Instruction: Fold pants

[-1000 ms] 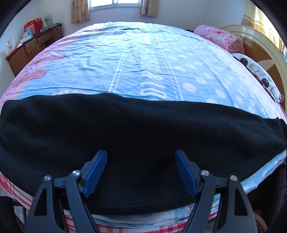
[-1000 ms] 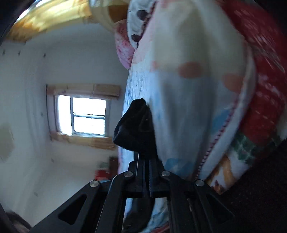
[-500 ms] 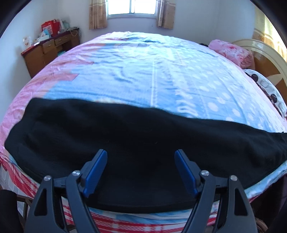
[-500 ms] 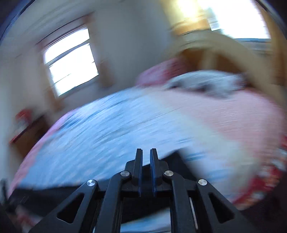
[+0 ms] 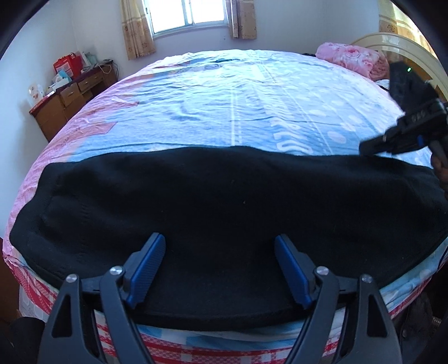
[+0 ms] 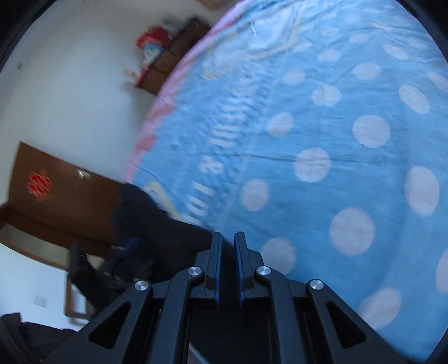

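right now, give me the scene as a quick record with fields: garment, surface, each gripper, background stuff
garment: black pants spread flat across the near edge of the bed
surface: bed with a blue dotted sheet, pink border
left gripper: open, fingers over the pants, holding nothing
right gripper: fingers nearly closed with a thin gap, at the pants' far edge by the sheet; grip unclear
background: window, wooden dresser, pink pillow
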Available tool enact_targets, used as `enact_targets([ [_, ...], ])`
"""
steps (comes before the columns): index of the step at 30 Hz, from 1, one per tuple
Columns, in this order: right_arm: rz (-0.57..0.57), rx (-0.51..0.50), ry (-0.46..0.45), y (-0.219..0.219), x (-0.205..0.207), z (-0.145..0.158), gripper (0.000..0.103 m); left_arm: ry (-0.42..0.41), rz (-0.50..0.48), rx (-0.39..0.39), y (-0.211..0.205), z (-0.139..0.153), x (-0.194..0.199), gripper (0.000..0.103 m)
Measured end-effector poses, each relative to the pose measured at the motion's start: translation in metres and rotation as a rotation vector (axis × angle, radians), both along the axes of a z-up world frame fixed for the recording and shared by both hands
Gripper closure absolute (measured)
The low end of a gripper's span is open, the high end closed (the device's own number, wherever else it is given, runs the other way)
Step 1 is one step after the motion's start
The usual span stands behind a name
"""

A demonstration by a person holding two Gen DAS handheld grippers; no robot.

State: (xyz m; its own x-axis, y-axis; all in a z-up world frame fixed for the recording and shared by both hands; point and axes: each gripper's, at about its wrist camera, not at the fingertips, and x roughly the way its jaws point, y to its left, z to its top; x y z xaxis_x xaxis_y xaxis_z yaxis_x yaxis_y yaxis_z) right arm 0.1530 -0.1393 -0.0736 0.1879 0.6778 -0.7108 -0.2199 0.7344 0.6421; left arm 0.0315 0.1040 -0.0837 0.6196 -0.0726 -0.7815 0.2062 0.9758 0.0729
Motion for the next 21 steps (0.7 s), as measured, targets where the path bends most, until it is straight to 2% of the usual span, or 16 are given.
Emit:
enact_targets([
  [1,0.025,-0.005,0.029,0.006,-0.002,-0.008,0.094,-0.001,0.001,0.003,-0.001,-0.001,0.001,0.017],
  [2,0.054,0.022,0.078,0.009,-0.002,-0.014,0.094,-0.001,0.001,0.006,-0.003,-0.001,0.001,0.016],
  [4,0.099,0.1,0.118,0.011,-0.007,-0.015,0.094,-0.004,0.005,0.005,-0.004,-0.002,0.001,0.015],
  [7,0.218,0.174,0.077,0.026,-0.038,0.005,0.094,-0.013,0.006,-0.001,-0.003,-0.003,0.0,0.015],
  [9,0.283,0.195,0.069,0.043,-0.058,0.006,0.093,-0.014,0.002,0.006,-0.005,-0.004,0.0,0.013],
  [10,0.294,0.152,0.07,0.051,-0.064,0.001,0.093,-0.012,0.002,0.006,-0.005,-0.004,0.0,0.013],
  [11,0.284,0.052,0.056,0.057,-0.07,-0.003,0.093,-0.01,0.004,0.004,-0.005,-0.004,0.001,0.012],
  [12,0.274,0.005,0.019,0.061,-0.073,0.0,0.093,-0.007,0.005,0.001,-0.005,-0.004,0.001,0.012],
  [14,0.241,0.058,-0.06,0.056,-0.067,0.014,0.093,-0.007,0.004,-0.006,-0.004,-0.003,0.001,0.012],
  [16,0.197,0.002,-0.148,0.047,-0.052,0.028,0.091,-0.009,0.011,-0.016,-0.003,-0.003,0.001,0.012],
  [18,0.172,-0.032,-0.169,0.037,-0.035,0.029,0.075,-0.01,0.012,-0.016,-0.003,-0.002,0.0,0.012],
  [19,0.162,-0.021,-0.148,0.032,-0.025,0.023,0.059,-0.009,0.011,-0.018,-0.002,-0.001,-0.001,0.012],
  [20,0.155,-0.013,-0.122,0.031,-0.016,0.015,0.054,-0.01,0.011,-0.022,-0.001,-0.001,-0.001,0.013],
  [21,0.146,-0.024,-0.098,0.028,-0.009,0.008,0.054,-0.013,0.017,-0.029,0.002,0.001,-0.002,0.014],
])
